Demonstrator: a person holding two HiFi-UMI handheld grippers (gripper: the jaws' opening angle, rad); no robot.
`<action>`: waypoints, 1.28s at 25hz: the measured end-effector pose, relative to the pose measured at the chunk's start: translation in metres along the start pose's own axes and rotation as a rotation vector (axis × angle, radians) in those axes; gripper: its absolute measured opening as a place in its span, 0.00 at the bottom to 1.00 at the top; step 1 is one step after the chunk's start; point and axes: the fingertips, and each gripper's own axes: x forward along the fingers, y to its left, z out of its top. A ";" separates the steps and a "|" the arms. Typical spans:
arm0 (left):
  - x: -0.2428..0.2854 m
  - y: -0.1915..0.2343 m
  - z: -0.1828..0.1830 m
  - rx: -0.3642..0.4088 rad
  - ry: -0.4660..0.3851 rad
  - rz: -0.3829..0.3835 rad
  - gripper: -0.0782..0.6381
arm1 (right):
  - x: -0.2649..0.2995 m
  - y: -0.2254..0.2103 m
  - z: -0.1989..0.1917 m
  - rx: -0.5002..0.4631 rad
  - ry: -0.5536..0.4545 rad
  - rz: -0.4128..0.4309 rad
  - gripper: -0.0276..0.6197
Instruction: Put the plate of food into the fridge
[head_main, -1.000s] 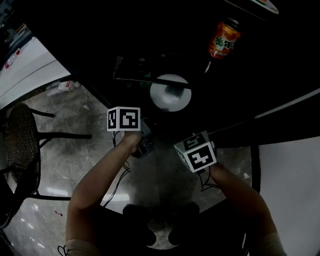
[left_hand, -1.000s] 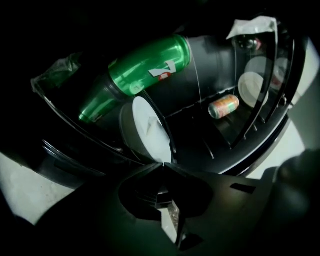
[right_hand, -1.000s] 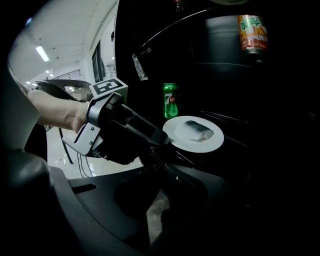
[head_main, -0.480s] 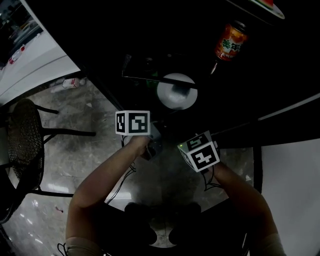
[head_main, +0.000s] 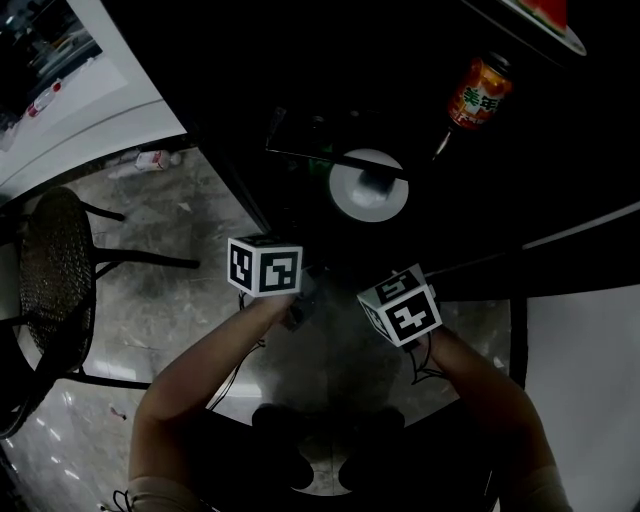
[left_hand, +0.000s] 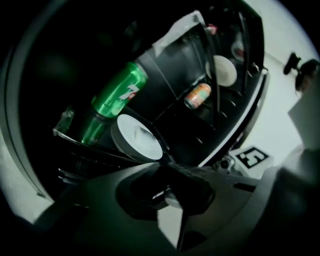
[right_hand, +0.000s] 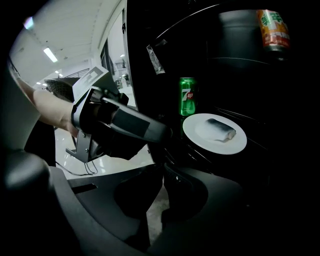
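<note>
The plate (right_hand: 215, 134) is showing plain white under pale grey, dark-edged food (right_hand: 221, 129), while the green can (right_hand: 188, 96) is glowing bright green with a red-and-white logo and the orange can (right_hand: 272, 27) is wearing orange under a green band. The left cube (head_main: 264, 267) and right cube (head_main: 402, 305) are displaying black square patterns on white, and the left gripper (left_hand: 167, 169) and right gripper (right_hand: 159, 167) are looking dark grey to black. The fridge (right_hand: 240, 70) is lying black inside, the floor (head_main: 180, 290) is showing mottled grey, and the chair (head_main: 55, 260) is showing a dark woven mesh.
</note>
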 end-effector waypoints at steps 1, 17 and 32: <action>-0.003 -0.002 -0.002 0.031 0.011 -0.003 0.17 | 0.000 0.004 0.001 0.007 -0.005 0.017 0.08; -0.082 -0.034 0.014 0.292 -0.016 0.093 0.13 | -0.036 0.090 0.064 0.107 -0.032 0.218 0.08; -0.203 -0.133 0.050 0.315 -0.002 0.318 0.13 | -0.156 0.124 0.108 0.357 0.097 0.177 0.08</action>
